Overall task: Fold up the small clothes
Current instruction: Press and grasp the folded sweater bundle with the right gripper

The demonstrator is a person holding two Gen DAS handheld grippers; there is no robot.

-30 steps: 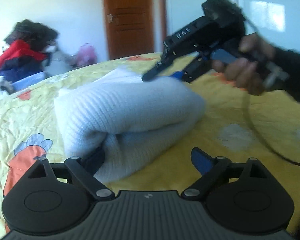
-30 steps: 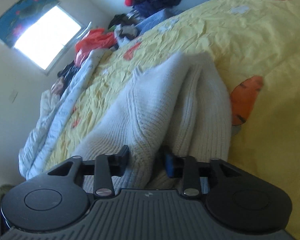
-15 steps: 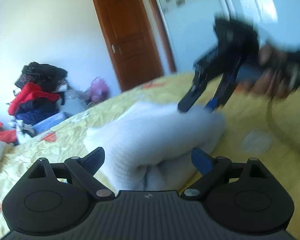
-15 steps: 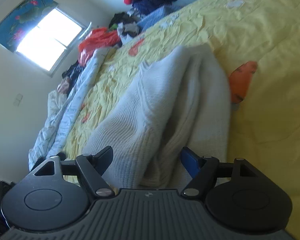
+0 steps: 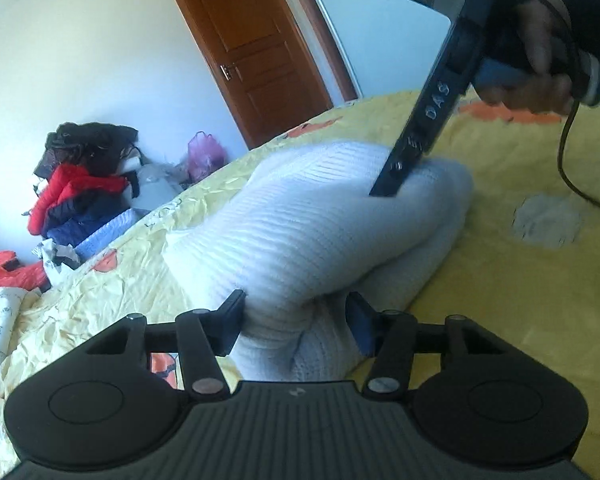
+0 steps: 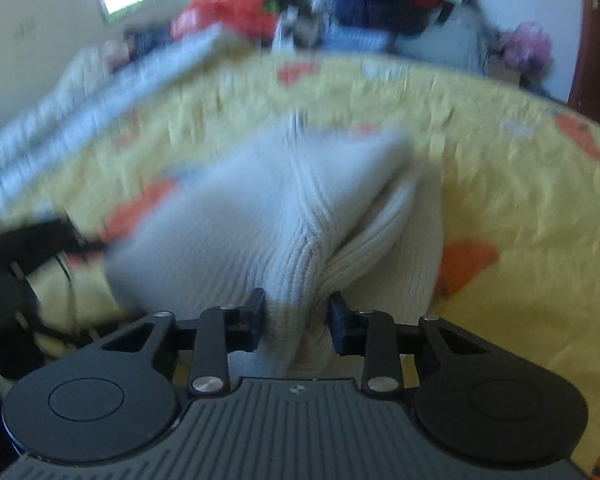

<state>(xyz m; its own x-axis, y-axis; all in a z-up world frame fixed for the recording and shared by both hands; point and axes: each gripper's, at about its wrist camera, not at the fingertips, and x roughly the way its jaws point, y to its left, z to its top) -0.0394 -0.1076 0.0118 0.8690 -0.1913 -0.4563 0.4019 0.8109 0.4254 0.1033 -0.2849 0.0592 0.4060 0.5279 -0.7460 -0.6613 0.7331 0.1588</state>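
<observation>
A white ribbed knit sweater [image 5: 320,224] lies bunched and folded on the yellow bedsheet [image 5: 520,280]. My left gripper [image 5: 296,322] is shut on a thick fold at its near end. My right gripper [image 6: 298,320] is shut on a fold of the same sweater [image 6: 300,208] at its other end. In the left wrist view the right gripper [image 5: 384,194] comes down steeply from the upper right, its tips sunk in the knit. The right wrist view is blurred by motion.
The bedsheet has orange cartoon prints [image 6: 464,260]. A pile of red and dark clothes [image 5: 80,176] and a pink bag [image 5: 204,156] stand past the bed's far edge, by a brown door [image 5: 256,48]. A white quilt [image 6: 60,112] lies along the bed. A cable [image 5: 572,176] trails from the right gripper.
Both grippers went from open to shut on folds of the sweater. The right gripper swung round to a new angle and tilted steeply down. The sweater is bunched up higher.
</observation>
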